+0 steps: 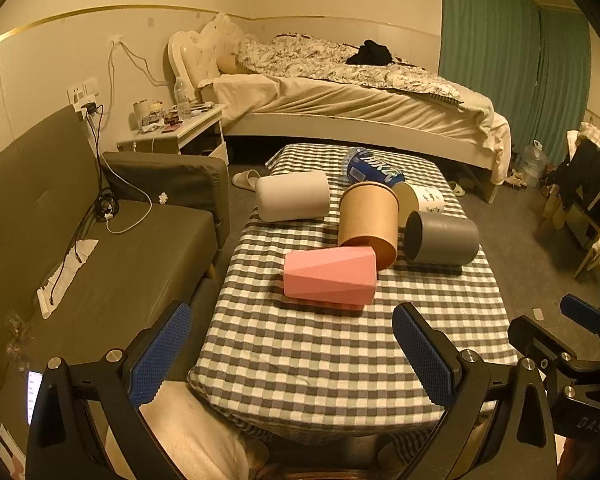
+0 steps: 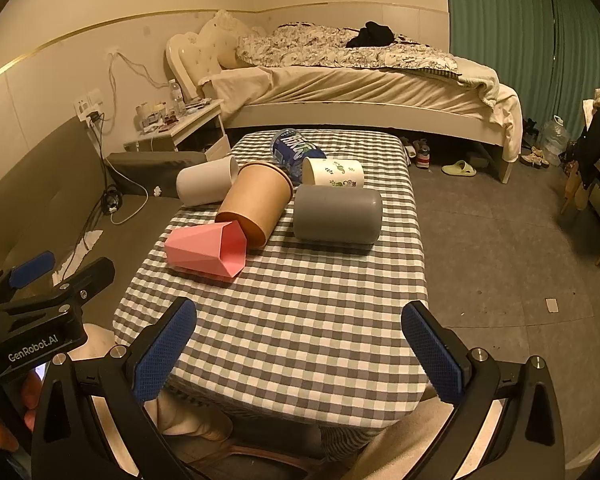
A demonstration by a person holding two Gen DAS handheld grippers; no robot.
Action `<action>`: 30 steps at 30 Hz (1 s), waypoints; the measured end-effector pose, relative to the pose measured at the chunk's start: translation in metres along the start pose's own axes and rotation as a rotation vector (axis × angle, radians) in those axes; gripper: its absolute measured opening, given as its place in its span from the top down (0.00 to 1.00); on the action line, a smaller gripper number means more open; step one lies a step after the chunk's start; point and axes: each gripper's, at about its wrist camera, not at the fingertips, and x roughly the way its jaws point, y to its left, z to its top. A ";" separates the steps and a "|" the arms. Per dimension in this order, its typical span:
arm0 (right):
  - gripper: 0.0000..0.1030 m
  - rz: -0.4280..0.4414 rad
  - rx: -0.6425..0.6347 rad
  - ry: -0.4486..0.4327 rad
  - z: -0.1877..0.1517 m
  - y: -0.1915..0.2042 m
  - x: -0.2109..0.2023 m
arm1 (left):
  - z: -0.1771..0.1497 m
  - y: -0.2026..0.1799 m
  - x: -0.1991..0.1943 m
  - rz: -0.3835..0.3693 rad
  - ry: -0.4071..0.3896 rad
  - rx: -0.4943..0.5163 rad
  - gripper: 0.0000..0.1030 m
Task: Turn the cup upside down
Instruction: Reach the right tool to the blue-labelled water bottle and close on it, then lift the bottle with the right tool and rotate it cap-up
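Several cups lie on their sides on a checked tablecloth [image 1: 340, 344] [image 2: 320, 304]: a pink faceted cup [image 1: 330, 278] [image 2: 206, 250] nearest, a brown paper cup [image 1: 368, 224] [image 2: 256, 206] behind it, a grey cup [image 1: 442, 240] [image 2: 338, 214] to the right, a white cup [image 1: 294, 196] [image 2: 206, 186] to the left and a patterned white cup [image 1: 420, 198] [image 2: 334, 172] at the back. My left gripper [image 1: 292, 354] is open and empty over the table's near edge. My right gripper [image 2: 300, 350] is open and empty, also short of the cups.
A blue-labelled water bottle [image 1: 370, 170] [image 2: 294, 150] lies behind the cups. A dark sofa [image 1: 112, 256] runs along the left of the table, a bed [image 1: 360, 96] stands behind it, and bare floor [image 2: 500, 240] lies to the right.
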 end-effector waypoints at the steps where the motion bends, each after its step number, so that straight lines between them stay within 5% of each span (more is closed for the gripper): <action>1: 0.00 0.001 0.000 0.003 0.002 0.000 0.001 | 0.003 0.001 0.004 0.000 0.004 -0.005 0.00; 12: 0.00 0.000 -0.073 0.051 0.079 0.003 0.051 | 0.061 0.024 0.066 0.054 0.061 -0.043 0.00; 22: 0.00 0.007 -0.179 0.104 0.189 0.008 0.176 | 0.113 0.058 0.151 0.138 0.096 -0.089 0.00; 30: 0.00 0.037 -0.230 0.257 0.220 0.014 0.288 | 0.130 0.069 0.203 0.150 0.127 -0.115 0.00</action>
